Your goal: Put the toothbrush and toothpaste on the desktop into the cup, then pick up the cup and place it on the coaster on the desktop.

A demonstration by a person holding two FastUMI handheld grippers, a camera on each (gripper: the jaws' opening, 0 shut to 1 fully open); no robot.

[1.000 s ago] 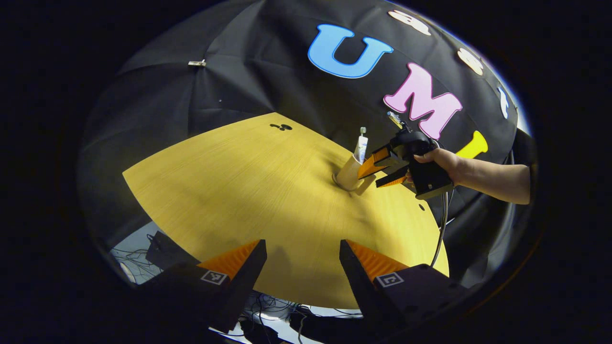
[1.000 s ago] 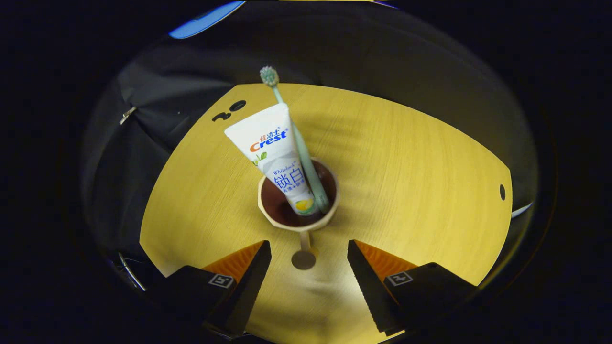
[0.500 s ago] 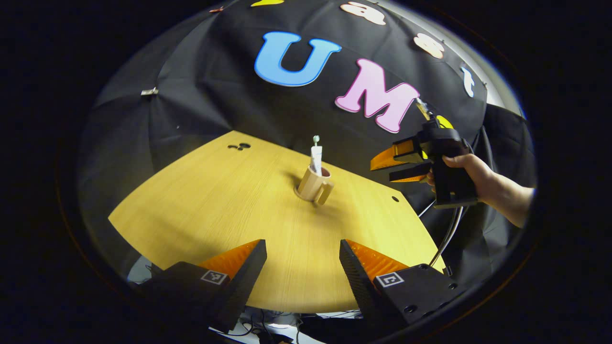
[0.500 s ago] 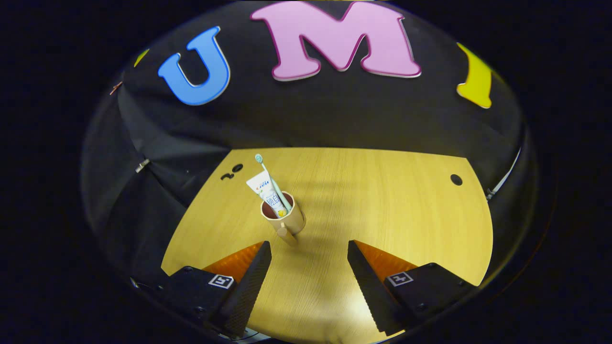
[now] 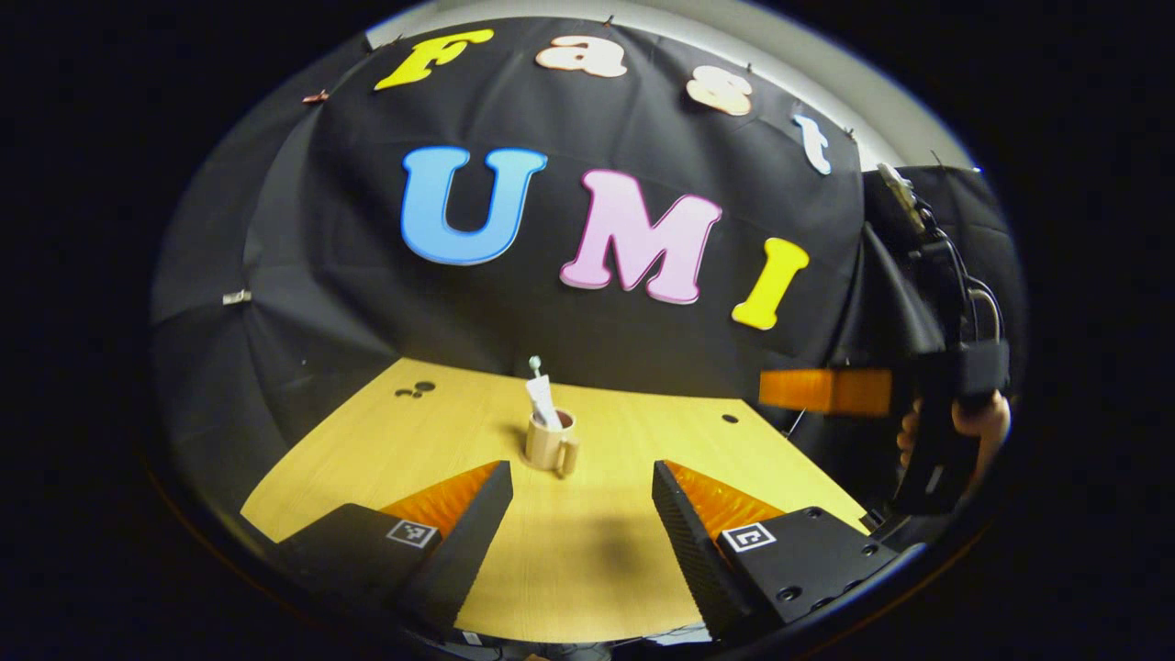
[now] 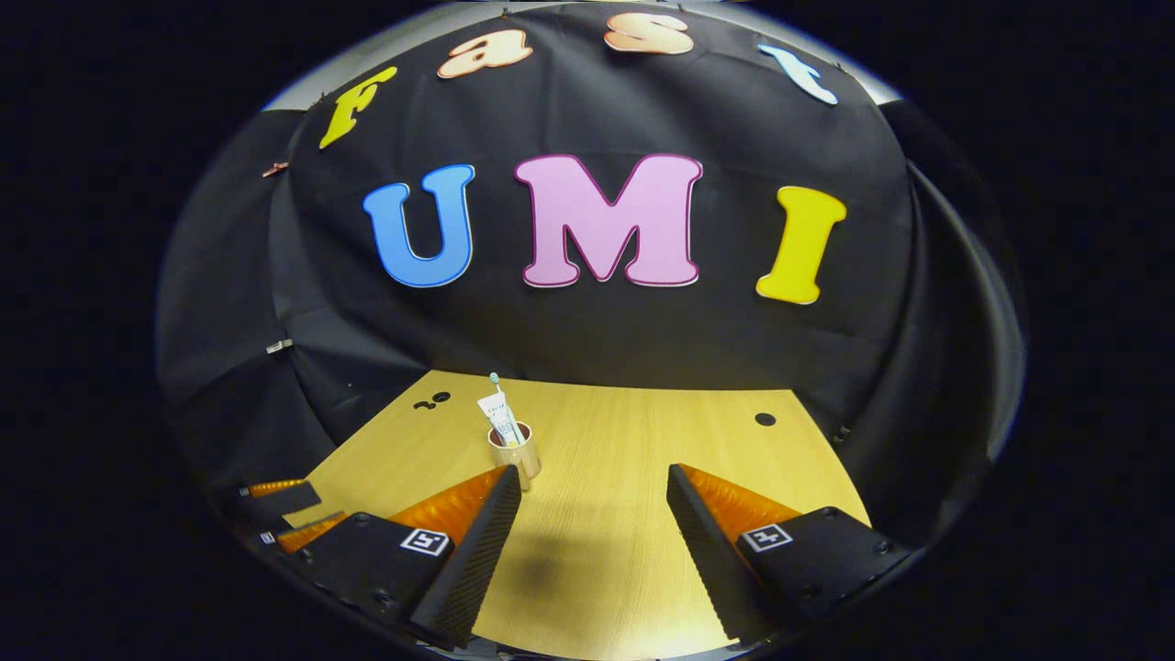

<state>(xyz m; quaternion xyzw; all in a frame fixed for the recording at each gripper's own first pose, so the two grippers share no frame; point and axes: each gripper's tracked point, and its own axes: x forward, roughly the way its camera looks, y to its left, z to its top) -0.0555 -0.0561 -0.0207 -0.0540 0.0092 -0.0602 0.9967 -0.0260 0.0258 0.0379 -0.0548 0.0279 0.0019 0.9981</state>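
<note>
The cup (image 5: 551,442) stands upright toward the far side of the table (image 5: 587,551), well apart from both claws, with the toothpaste (image 5: 542,403) and toothbrush (image 5: 535,366) leaning out of its top; no coaster can be made out under or beside it. It looks stiff, light and a little top-heavy, so its handle or body is probably the safest hold. The left claw (image 5: 580,514) and right claw (image 6: 593,519) are both spread and hold nothing, and nothing stands between them and the cup.
</note>
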